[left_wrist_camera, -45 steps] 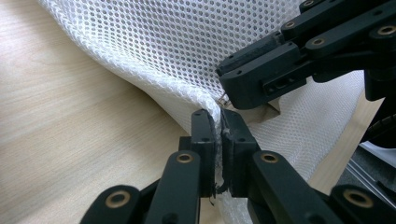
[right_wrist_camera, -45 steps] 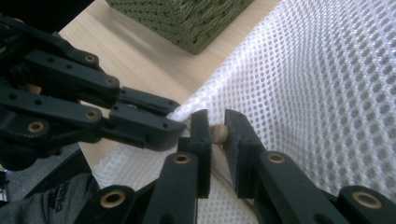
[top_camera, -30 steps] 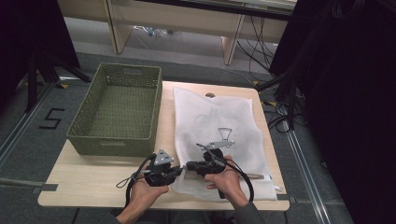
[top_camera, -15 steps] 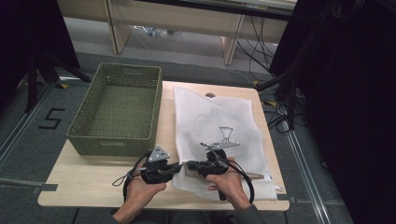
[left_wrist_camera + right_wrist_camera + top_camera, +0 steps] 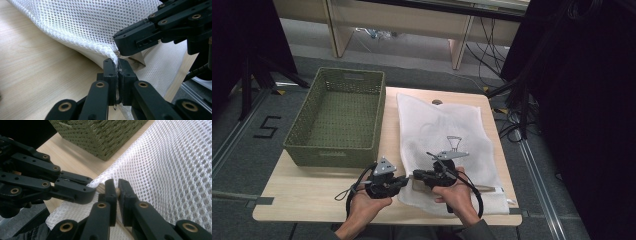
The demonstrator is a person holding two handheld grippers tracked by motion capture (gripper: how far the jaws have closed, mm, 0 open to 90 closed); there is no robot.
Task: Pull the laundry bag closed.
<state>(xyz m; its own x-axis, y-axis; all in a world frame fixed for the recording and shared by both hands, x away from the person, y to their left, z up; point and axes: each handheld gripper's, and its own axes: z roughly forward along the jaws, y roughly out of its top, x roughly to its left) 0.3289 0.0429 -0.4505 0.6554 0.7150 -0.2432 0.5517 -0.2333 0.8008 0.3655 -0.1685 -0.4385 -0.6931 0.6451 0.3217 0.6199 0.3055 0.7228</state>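
White mesh bag [image 5: 447, 145] flat on table | edge lifted | left gripper [image 5: 117, 72], right gripper [image 5: 117, 191] fingers clamp it

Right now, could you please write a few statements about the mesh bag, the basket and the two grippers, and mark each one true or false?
1. The white mesh bag lies flat on the wooden table, to the right of the green basket. True.
2. The left gripper has its jaws wide open above the bag. False: they are shut on the bag's edge.
3. The right gripper is shut on the same near corner of the bag, close beside the left one. True.
4. The basket holds folded laundry. False: it is empty.
5. The bag lies partly inside the basket. False: it lies beside it on the table.
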